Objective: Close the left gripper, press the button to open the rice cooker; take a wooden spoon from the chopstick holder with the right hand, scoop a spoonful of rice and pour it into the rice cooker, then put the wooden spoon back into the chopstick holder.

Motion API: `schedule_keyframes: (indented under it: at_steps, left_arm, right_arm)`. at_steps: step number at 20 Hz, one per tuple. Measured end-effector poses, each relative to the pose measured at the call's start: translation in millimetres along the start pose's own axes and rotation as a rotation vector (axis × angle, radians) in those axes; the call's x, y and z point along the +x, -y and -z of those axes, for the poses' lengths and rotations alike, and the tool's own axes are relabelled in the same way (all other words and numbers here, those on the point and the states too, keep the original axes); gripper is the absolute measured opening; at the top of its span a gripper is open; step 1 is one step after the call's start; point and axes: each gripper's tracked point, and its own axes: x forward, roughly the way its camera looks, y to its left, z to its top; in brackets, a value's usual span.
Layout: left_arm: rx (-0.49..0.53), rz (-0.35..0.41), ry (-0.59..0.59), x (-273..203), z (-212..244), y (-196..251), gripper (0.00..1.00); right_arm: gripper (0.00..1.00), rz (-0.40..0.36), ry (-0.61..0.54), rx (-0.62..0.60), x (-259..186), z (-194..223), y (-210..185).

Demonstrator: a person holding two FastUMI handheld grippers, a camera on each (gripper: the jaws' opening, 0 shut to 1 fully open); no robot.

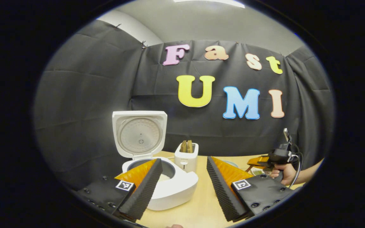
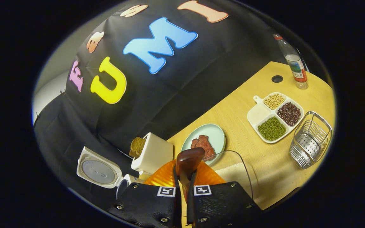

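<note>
— What do your left fingers do now?

— My left gripper [image 1: 184, 177] has its fingers wide apart and holds nothing. It hangs above the wooden surface [image 1: 201, 205]. Between and behind the fingers I see the rice cooker [image 1: 166, 186] with its lid [image 1: 139, 133] standing up, open. Something pale lies in the pot, but I cannot tell what it is. Just behind the cooker stands a white toaster [image 1: 186, 156] with slices of bread in it.

— And your right hand?

— My right gripper [image 2: 184, 177] has its fingers together, clamped on the wooden spoon [image 2: 188, 161]. The dark wooden end of the spoon sticks out beyond the fingertips; I cannot tell which end it is. In the left gripper view I see this right gripper far off at the right side, with my hand [image 1: 285, 174] around its handle.

— What lies near the spoon?

— Just under and beside the fingers is a clear container [image 2: 236, 171] with something pale inside. Beyond the spoon is a light green plate [image 2: 215, 134] with reddish pieces. Farther to the right is a divided tray [image 2: 255, 115] with beans and grains in separate compartments. Beside the tray stands the chopstick holder [image 2: 310, 139], a metal wire basket. A bottle [image 2: 293, 63] stands at the far edge of the surface.
</note>
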Motion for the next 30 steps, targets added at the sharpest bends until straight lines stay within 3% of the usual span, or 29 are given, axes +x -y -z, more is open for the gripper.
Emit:
schedule_keyframes:
  at_steps: [4, 10, 18, 23, 30]
  left_arm:
    - [-0.002, 0.012, 0.008, 4, 1, 4, 0.99]
    - [0.008, 0.009, 0.009, 5, 5, 1, 0.98]
    - [0.018, -0.012, 0.025, -7, 7, -24, 0.97]
    - [0.018, -0.034, 0.023, -14, 8, -42, 0.97]
    - [0.005, -0.063, 0.058, -17, -4, -66, 0.97]
  right_arm:
    - [0.07, -0.069, 0.05, 0.088, -17, -25, -18]
    - [0.06, -0.232, 0.101, 0.272, -32, -55, -81]
    - [0.06, -0.447, 0.046, 0.411, -25, -43, -192]
    - [0.06, -0.498, -0.044, 0.436, -5, -7, -238]
    - [0.07, -0.504, -0.121, 0.345, 28, 33, -276]
